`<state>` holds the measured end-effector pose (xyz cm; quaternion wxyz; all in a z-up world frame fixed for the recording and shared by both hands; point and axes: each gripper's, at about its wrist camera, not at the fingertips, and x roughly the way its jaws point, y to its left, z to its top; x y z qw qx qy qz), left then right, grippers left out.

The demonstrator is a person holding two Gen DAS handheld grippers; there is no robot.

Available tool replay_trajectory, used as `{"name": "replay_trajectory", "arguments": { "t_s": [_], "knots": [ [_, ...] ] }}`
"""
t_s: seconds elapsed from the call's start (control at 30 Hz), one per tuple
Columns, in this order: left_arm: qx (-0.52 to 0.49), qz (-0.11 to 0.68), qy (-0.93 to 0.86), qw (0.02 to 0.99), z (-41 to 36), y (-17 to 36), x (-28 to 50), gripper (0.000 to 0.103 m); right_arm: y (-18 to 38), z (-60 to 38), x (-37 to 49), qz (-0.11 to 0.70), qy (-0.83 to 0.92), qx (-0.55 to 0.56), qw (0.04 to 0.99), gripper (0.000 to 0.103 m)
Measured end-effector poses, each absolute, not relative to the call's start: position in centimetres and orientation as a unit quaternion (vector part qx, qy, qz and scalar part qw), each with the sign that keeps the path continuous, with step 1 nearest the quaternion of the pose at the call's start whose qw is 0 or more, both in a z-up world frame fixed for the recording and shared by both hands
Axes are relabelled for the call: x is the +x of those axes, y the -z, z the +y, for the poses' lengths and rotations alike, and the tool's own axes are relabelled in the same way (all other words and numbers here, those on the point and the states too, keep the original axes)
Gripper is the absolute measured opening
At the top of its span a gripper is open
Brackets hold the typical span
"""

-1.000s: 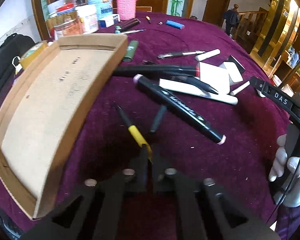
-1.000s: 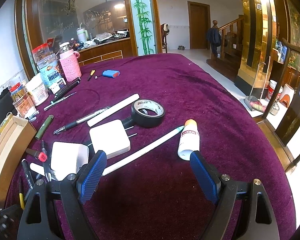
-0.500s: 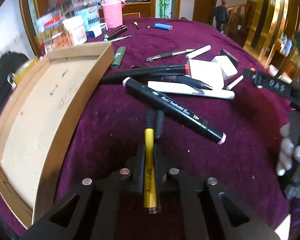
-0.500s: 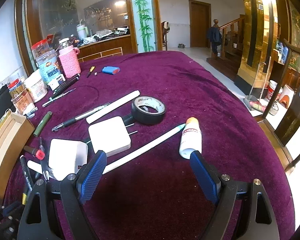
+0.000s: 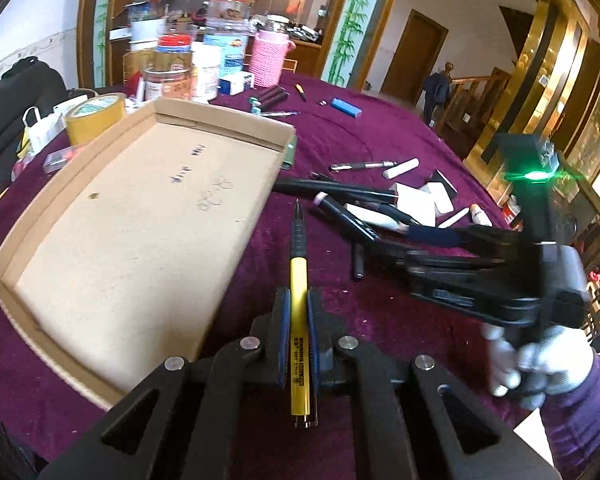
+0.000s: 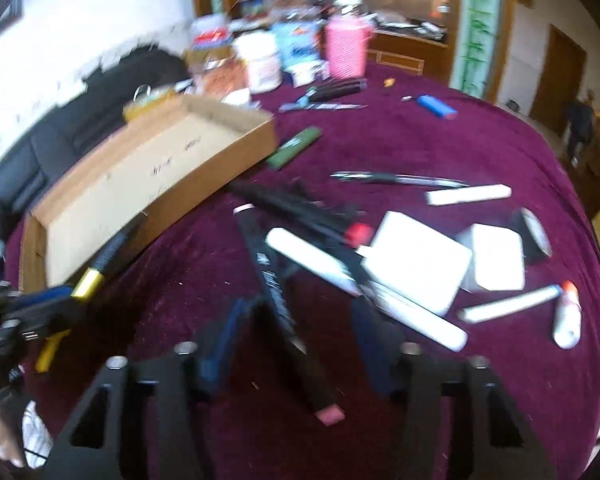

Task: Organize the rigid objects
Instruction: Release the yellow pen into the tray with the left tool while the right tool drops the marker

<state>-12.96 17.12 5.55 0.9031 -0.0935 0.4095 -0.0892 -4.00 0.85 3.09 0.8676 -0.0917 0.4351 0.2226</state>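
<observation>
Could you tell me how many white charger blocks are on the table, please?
2 white charger blocks: one beside the red marker cap, the other right of it; more may be hidden.

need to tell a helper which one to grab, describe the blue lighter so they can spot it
Start from the shallow brown cardboard tray on the purple tablecloth. Beyond its far corner, toward the pink knitted jar, lies a small blue plastic lighter, alone on bare cloth, the only bright blue item.

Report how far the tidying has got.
Nothing is packed yet: the cardboard tray holds nothing. In hand: the left gripper clamps a yellow pen; the right gripper is closing around a black marker, not yet gripping. The other pens and white chargers remain on the cloth.
</observation>
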Motion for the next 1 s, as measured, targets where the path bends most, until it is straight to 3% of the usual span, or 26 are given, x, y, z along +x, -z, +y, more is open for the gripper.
{"name": "replay_trajectory", "arguments": {
  "t_s": [0.1,0.13,0.23,0.73,1.0],
  "knots": [
    [-0.105,0.406,0.086,0.904,18.7,-5.8,-13.5,0.008,-2.1,2.2,-3.1,0.437,-0.220,-0.112,0.865,0.036],
    [-0.110,0.403,0.084,0.905,19.2,-5.9,-13.7,0.008,-1.9,2.2,-3.1,0.443,-0.226,-0.104,0.861,0.025],
    [-0.124,0.398,0.083,0.905,20.4,-6.0,-13.9,0.008,-1.9,1.8,-2.7,0.453,-0.234,-0.075,0.857,0.017],
    [-0.157,0.391,0.061,0.905,25.4,-7.2,-9.4,0.008,-6.9,3.2,-1.4,0.475,-0.341,0.162,0.795,0.017],
    [-0.145,0.402,0.052,0.903,25.5,-6.8,-2.7,0.008,-6.2,9.9,3.5,0.492,-0.306,0.171,0.797,0.017]
  ]
}}
